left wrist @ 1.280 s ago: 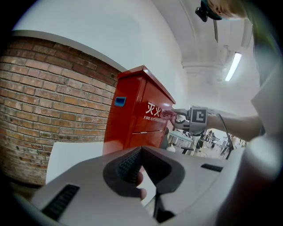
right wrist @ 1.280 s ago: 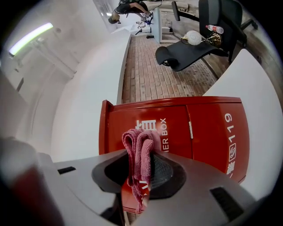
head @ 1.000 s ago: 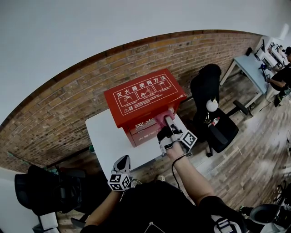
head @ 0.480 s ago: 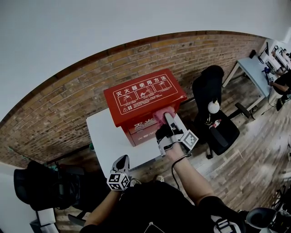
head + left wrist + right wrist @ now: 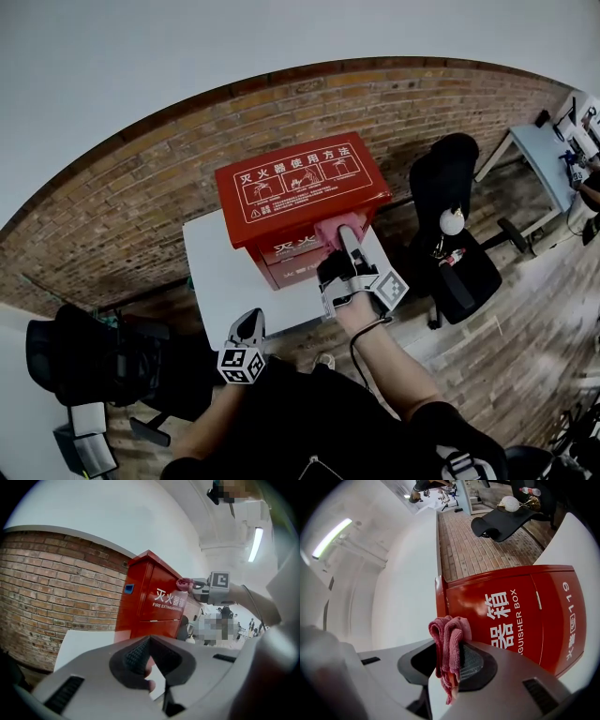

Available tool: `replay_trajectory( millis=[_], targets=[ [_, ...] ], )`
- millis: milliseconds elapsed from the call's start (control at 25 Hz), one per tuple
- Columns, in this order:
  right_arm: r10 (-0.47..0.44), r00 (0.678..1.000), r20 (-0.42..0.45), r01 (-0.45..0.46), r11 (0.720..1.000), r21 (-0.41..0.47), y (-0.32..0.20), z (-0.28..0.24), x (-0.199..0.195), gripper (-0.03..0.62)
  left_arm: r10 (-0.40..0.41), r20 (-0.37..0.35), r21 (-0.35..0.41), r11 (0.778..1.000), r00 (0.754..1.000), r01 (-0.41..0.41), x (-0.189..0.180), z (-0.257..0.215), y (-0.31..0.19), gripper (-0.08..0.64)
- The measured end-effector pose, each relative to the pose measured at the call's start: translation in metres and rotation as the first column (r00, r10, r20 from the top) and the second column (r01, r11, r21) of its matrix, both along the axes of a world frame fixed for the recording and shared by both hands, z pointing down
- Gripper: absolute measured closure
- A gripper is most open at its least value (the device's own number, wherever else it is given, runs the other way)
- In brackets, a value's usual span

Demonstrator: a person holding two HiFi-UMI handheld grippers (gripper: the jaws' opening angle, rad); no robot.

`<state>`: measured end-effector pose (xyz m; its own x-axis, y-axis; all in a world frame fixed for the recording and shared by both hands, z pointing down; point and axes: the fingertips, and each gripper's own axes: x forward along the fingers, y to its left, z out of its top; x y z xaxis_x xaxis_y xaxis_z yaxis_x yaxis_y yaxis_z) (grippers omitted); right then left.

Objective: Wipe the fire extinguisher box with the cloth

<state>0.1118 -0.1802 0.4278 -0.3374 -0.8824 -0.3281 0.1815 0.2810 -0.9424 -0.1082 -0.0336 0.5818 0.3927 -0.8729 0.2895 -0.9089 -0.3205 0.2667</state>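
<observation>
While clamping a bunched pink cloth (image 5: 449,639) tight between both pads, pressing the right gripper (image 5: 343,239) up against the front of the red fire extinguisher box (image 5: 300,183), high on that face, just under the overhanging lid and close to the box's right-hand corner. Carrying the cloth folded over itself, standing up past the fingertips (image 5: 473,660), with its top fold against the red panel beside the white lettering on the box front. Reaching in from the near side of the box, with a forearm (image 5: 394,366) trailing behind the marker cube. Holding the left gripper (image 5: 248,326) low and well apart from the box, out past the near edge of the white table (image 5: 220,281) under the box, and pointing it toward the box's left front corner. Gripping nothing there, with both dark pads meeting at their tips and only a sliver of table and red panel visible behind them. Working on a box standing upright on the table, with its back toward the brick wall (image 5: 131,202) and its lid facing up, printed with white characters and pictograms. Sharing the room with a black office chair (image 5: 450,234) on the wooden floor (image 5: 525,319) to the right of the box, another dark chair (image 5: 98,361) well off to the box's left, and a pale desk (image 5: 544,150) far beyond the right-hand chair.
</observation>
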Motion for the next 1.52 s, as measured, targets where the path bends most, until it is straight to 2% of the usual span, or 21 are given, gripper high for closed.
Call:
replay_trajectory(
  millis=[240, 400, 520, 800, 960, 1160, 1400, 1520],
  targets=[
    [-0.006, 1.000, 0.027, 0.007, 1.000, -0.012, 0.003, 0.000, -0.007, 0.485, 0.007, 0.012, -0.002, 1.000, 1.000, -0.007, -0.005, -0.001, -0.002, 0.541],
    [-0.027, 0.999, 0.034, 0.027, 1.000, -0.012, 0.008, -0.003, -0.025, 0.485, 0.074, 0.006, -0.016, 0.997, 0.997, -0.074, -0.004, 0.006, -0.018, 0.541],
    [-0.046, 0.998, 0.046, 0.046, 0.999, -0.012, 0.015, -0.005, -0.041, 0.485, 0.158, 0.002, -0.007, 0.987, 0.987, -0.158, 0.002, 0.003, -0.030, 0.541],
    [0.037, 0.997, 0.070, -0.037, 0.999, -0.011, 0.020, -0.004, -0.051, 0.485, 0.316, -0.016, -0.023, 0.948, 0.948, -0.317, 0.000, 0.006, -0.051, 0.541],
    [0.060, 0.993, 0.101, -0.061, 0.998, 0.002, 0.022, -0.004, -0.056, 0.485, 0.374, -0.035, -0.031, 0.926, 0.927, -0.375, -0.007, 0.009, -0.061, 0.541],
    [0.040, 0.999, 0.028, -0.040, 0.999, 0.008, 0.020, 0.003, -0.057, 0.485, 0.447, -0.060, -0.033, 0.893, 0.893, -0.449, -0.011, 0.013, -0.068, 0.541],
    [0.054, 0.996, -0.065, -0.057, 0.998, -0.037, 0.019, 0.017, -0.062, 0.485, 0.550, -0.069, -0.033, 0.833, 0.832, -0.553, -0.009, 0.021, -0.062, 0.541],
    [0.071, 0.995, -0.075, -0.076, 0.996, -0.053, 0.020, 0.025, -0.064, 0.485, 0.563, -0.068, -0.036, 0.823, 0.823, -0.566, -0.008, 0.024, -0.061, 0.541]
  ],
)
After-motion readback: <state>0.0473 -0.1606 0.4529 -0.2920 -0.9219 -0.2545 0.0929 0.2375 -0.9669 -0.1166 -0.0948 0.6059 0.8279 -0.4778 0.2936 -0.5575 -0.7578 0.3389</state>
